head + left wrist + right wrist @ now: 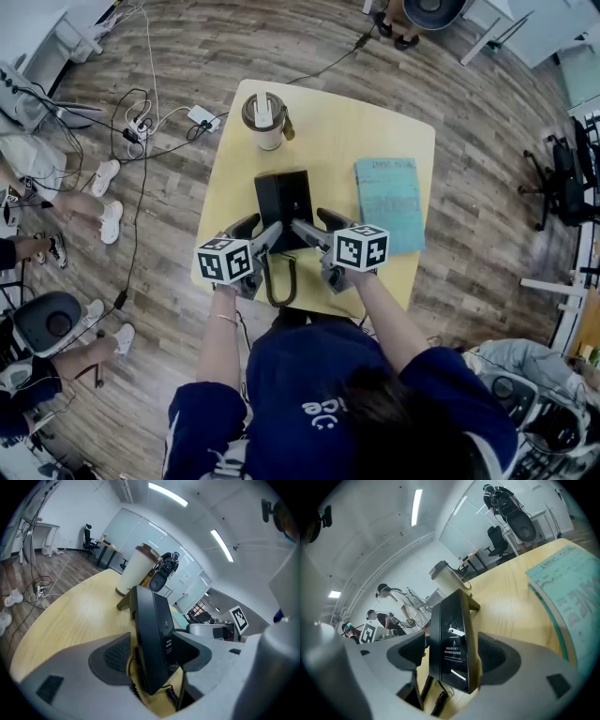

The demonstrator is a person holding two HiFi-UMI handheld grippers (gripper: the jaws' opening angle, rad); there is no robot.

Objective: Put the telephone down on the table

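The black telephone [283,202] rests on the yellow table [230,178], its coiled cord [279,281] looping over the near edge. My left gripper [260,230] is at its near left corner and my right gripper [314,225] at its near right corner. In the left gripper view the telephone [152,639] stands edge-on between the wide jaws of the left gripper [150,656], with a gap at the left pad [117,656]. In the right gripper view the telephone [452,644] likewise sits between the spread jaws of the right gripper [454,656]. Both grippers are open.
A lidded paper cup [265,120] stands at the table's far edge, behind the telephone. A teal book [389,203] lies to the right of the telephone. Cables and a power strip [202,117] lie on the floor at the left, where people's feet also show.
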